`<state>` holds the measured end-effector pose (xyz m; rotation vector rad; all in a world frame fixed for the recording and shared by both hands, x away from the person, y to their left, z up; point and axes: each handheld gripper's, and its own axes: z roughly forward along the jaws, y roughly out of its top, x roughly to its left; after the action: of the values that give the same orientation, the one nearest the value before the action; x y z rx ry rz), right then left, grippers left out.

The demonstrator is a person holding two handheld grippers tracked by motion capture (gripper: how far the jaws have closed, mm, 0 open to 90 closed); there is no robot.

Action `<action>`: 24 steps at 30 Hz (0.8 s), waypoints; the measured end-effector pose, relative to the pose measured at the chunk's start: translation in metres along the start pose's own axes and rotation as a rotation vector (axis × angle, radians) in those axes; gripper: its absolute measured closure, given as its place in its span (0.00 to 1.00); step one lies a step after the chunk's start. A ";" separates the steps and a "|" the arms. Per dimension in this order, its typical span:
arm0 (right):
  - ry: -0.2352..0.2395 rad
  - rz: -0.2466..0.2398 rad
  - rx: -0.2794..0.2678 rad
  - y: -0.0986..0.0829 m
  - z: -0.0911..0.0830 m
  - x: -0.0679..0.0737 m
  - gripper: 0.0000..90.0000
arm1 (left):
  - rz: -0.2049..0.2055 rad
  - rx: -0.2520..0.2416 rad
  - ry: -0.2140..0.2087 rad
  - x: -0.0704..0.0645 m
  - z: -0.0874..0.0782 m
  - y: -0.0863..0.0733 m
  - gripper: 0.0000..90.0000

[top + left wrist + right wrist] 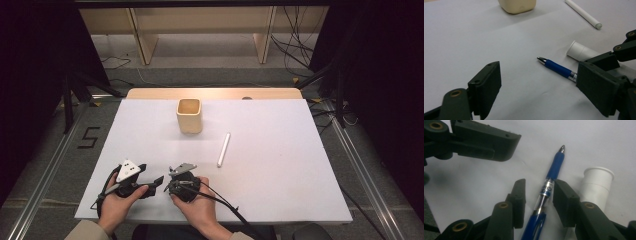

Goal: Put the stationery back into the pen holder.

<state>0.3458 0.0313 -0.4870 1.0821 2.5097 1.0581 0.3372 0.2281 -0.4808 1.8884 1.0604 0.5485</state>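
The left tongs (159, 181), black and two-jawed with a grey three-cornered plate on top, sit low at the near edge of the desk, jaws spread wide with nothing between them. Just beside them to the right, the right tongs (171, 186) point down at the desk top; in the right gripper view their jaws stand partly open on either side of a blue ballpoint pen (548, 187), one jaw to each side of the clear part of its barrel. Whether the pads actually touch the pen I cannot tell, though a gap shows on the left side.

Going by size: the white desk (280, 165) spreads wide under everything. Toward its far middle stands a cream, square-sided holder (189, 116), upright and open at the top. Nearer and to the right of it, well apart from the tongs, lies a long white tube (223, 149), flat on the desk and angled slightly.

Down by the tongs, the left gripper view shows a short white plastic cap-like cylinder (579, 51) lying on its side, just beside the pen and partly hidden behind the right tongs. The pen (556, 67) lies flat, its silver tip pointing away from the person's hands (202, 204).
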 end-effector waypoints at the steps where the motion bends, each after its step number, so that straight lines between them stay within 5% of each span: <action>1: -0.024 -0.003 0.008 0.001 0.002 0.002 0.73 | 0.000 0.000 0.000 0.000 0.000 0.000 0.22; 24: -0.097 0.014 0.075 0.008 0.009 0.010 0.78 | -0.002 -0.002 0.002 0.001 0.000 0.000 0.22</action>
<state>0.3466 0.0470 -0.4870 1.1435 2.4867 0.8987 0.3374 0.2288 -0.4805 1.8851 1.0624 0.5505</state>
